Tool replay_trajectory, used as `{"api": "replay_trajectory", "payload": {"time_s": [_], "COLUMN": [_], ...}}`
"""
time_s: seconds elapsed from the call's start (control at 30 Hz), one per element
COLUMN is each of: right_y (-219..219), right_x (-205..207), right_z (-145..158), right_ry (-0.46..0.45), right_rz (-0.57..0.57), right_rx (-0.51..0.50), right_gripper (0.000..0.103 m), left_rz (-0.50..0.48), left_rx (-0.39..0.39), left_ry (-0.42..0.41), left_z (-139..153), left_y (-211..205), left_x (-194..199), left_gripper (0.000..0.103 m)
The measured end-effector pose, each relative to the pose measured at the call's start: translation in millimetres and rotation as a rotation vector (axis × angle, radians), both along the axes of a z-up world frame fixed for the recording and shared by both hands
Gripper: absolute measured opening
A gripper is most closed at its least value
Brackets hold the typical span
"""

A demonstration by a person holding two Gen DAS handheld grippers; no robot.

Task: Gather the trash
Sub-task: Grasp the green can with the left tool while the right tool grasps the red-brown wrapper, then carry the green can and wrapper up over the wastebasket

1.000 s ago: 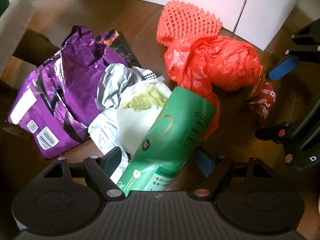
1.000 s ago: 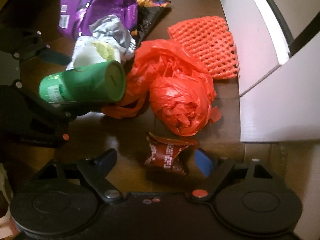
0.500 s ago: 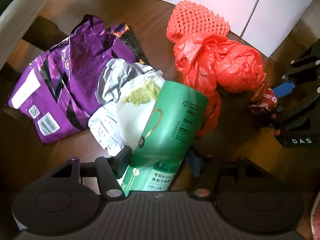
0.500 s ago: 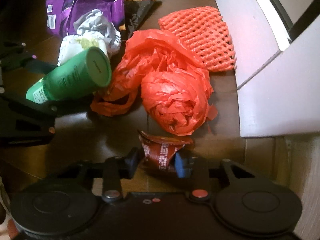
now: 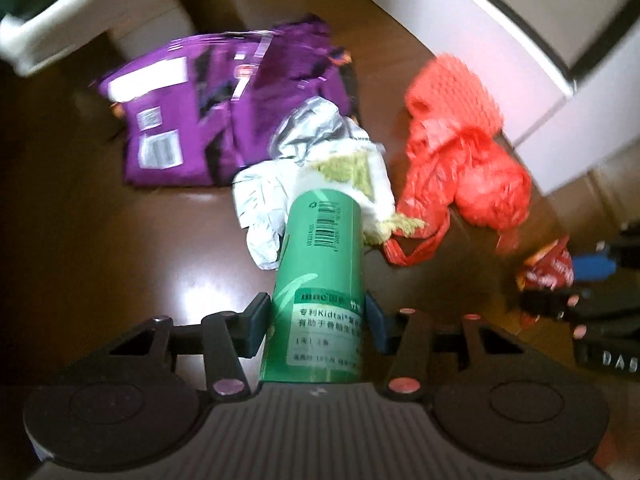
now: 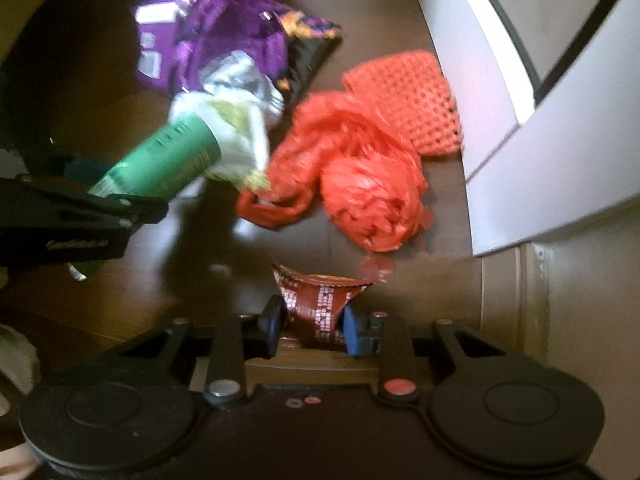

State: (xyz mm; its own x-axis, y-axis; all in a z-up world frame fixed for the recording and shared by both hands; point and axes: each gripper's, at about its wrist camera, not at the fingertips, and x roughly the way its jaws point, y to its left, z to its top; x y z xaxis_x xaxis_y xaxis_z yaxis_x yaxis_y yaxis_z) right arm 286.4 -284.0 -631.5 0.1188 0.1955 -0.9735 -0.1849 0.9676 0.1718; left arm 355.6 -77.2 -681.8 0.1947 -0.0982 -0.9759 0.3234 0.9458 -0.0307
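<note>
Dark glossy table [image 5: 120, 248], white cabinet behind. My left tongs [image 5: 316, 320] have just been closing and now pinch the green canister [image 5: 320, 264] near its base: rigid, smooth, light, likely slippery, so a low grip suits it. My right tongs [image 6: 311, 326], also just closing, pinch the crumpled red wrapper [image 6: 316, 300]: thin, crinkly, weightless. Beyond the canister: purple foil bag [image 5: 208, 116], silver wrapper [image 5: 280, 172], soft red plastic bag [image 5: 472, 184], orange foam net [image 5: 456, 92].

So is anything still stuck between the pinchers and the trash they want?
No. The left gripper has closed on the green can, and the right gripper has closed on the crumpled red wrapper. No bin shows.
</note>
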Motion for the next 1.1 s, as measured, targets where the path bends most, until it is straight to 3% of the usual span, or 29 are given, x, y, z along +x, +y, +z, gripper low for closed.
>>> {"api": "replay_trajectory", "payload": {"time_s": [0.23, 0.47, 0.9, 1.1], "right_y": [22, 35, 49, 50], "right_x": [21, 44, 110, 148], "right_z": [31, 83, 271, 336], "right_ry": [-0.046, -0.154, -0.584, -0.759], "right_rz": [0.035, 0.031, 0.163, 0.182], "right_rx": [0.058, 0.098, 0.205, 0.246], "right_gripper": [0.03, 0.029, 0.029, 0.029], "left_rz": [0.189, 0.365, 0.391, 0.371], "left_rx": [-0.073, -0.164, -0.268, -0.347], "left_ry": [0.055, -0.028, -0.408, -0.578], "left_z": [6, 68, 255, 336], "left_y": [30, 58, 76, 89], "left_x": [11, 10, 41, 69], "left_gripper": [0.048, 0.048, 0.048, 0.048]}}
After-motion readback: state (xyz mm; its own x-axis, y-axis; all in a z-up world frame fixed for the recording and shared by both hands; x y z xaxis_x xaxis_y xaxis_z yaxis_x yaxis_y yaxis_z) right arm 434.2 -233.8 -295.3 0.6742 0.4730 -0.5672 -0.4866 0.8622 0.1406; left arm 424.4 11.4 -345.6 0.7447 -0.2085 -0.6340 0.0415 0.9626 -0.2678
